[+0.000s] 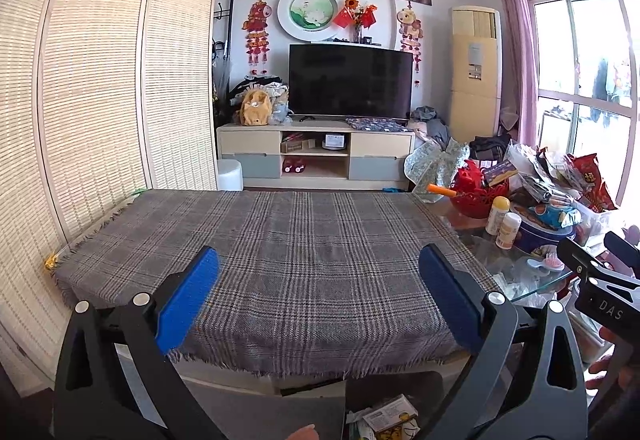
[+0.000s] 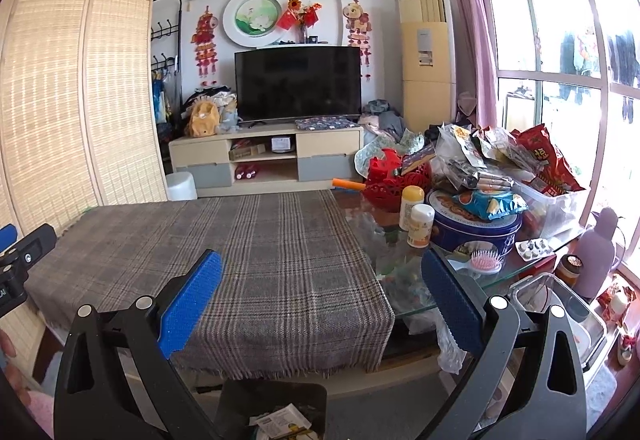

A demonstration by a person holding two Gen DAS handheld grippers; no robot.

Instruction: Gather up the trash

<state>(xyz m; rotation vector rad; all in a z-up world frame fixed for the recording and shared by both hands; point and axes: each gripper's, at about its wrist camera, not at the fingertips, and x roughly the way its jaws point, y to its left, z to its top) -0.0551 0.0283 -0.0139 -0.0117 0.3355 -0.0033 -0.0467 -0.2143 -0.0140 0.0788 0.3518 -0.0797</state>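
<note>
Both grippers are spread wide with nothing between the blue pads: the left gripper [image 1: 320, 296] hangs over the near edge of the plaid cloth [image 1: 288, 240], the right gripper [image 2: 322, 300] over the same cloth's right end. Only my right view shows what's past its right finger: bare glass tabletop [image 2: 404, 272], a pink hairbrush [image 2: 484, 262], a blue cookie tin [image 2: 476, 228] with a snack bag on it, two small bottles [image 2: 416, 214], a blister pack of pills [image 2: 534, 246] and a clear bin of snack wrappers [image 2: 552, 196]. In the left view most of that gets squeezed into the far right edge, but it does show the other gripper's black body [image 1: 604, 280] just off my right finger. The trash I can pick out is the pile of paper packets [image 2: 280, 424] in a dark bin [image 2: 276, 396] right below and between the fingers, under the table's near edge; the left view shows it too [image 1: 390, 420]. Ahead of both grippers the cloth is flat and bare; a bamboo screen [image 1: 96, 80] walls off the left.
</note>
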